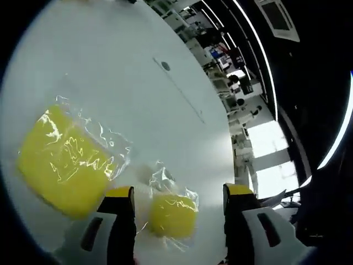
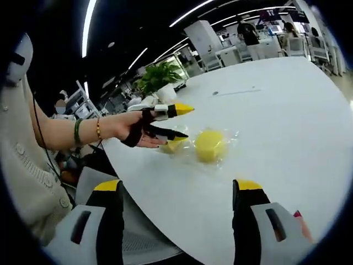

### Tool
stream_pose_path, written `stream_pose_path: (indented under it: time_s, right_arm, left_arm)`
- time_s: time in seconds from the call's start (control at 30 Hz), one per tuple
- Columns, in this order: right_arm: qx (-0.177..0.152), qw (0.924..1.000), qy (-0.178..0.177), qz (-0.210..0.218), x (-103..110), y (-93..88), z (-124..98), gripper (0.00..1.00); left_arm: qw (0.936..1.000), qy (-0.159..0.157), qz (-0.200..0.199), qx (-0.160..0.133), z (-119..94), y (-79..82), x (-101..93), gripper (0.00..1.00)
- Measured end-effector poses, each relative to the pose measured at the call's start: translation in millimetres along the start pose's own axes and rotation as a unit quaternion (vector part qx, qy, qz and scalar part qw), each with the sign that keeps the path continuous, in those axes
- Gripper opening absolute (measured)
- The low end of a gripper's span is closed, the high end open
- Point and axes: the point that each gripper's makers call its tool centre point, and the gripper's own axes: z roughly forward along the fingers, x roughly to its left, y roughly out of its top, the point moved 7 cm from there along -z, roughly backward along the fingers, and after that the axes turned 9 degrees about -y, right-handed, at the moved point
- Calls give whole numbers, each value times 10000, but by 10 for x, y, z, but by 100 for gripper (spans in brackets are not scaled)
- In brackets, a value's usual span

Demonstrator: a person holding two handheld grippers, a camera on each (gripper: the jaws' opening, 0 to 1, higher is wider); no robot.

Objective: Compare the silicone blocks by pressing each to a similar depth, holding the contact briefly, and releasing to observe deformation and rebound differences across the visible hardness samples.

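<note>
Left gripper (image 1: 177, 193) wide open, straddling small bagged yellow silicone block (image 1: 172, 214) on white worktop (image 1: 138, 83), apparently lined up to press; larger block (image 1: 63, 163) beside. Right gripper (image 2: 177, 190) open, empty, held back.

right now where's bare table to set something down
Free: the white table beyond and right of the large round yellow silicone block in clear wrap. Crowded: around the small yellow wrapped block, where the left claw straddles it.
</note>
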Motion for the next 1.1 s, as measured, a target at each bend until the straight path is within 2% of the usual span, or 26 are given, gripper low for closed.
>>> stream_pose_path:
  time_s: [0.23,0.3,0.5,0.57,0.7,0.77,0.93,1.1]
  right_arm:
    - [7,10000,16,75,-39,-19,28,75]
    - [-5,9999,7,113,-57,-20,26,75]
    - [-11,9998,-44,191,-110,-40,23,74]
    - [-8,9997,-40,225,-117,-48,24,74]
    - [32,9997,-54,244,-132,-73,30,73]
    - [46,9996,-51,257,-138,-80,36,73]
    - [92,9996,-37,247,-144,-88,59,71]
    - [135,9996,-37,253,-150,-97,72,70]
  left_arm:
    - [9998,100,-122,112,155,-32,62,62]
    - [9995,141,-175,221,196,-72,82,60]
    - [9992,129,-241,290,275,-98,121,44]
    - [9988,126,-254,400,292,-125,132,37]
    - [9984,300,-39,483,284,-147,202,24]
    - [9985,298,-119,441,287,-147,210,22]
    - [9987,371,-21,344,305,-142,229,17]
    - [9989,333,156,300,325,-147,233,7]
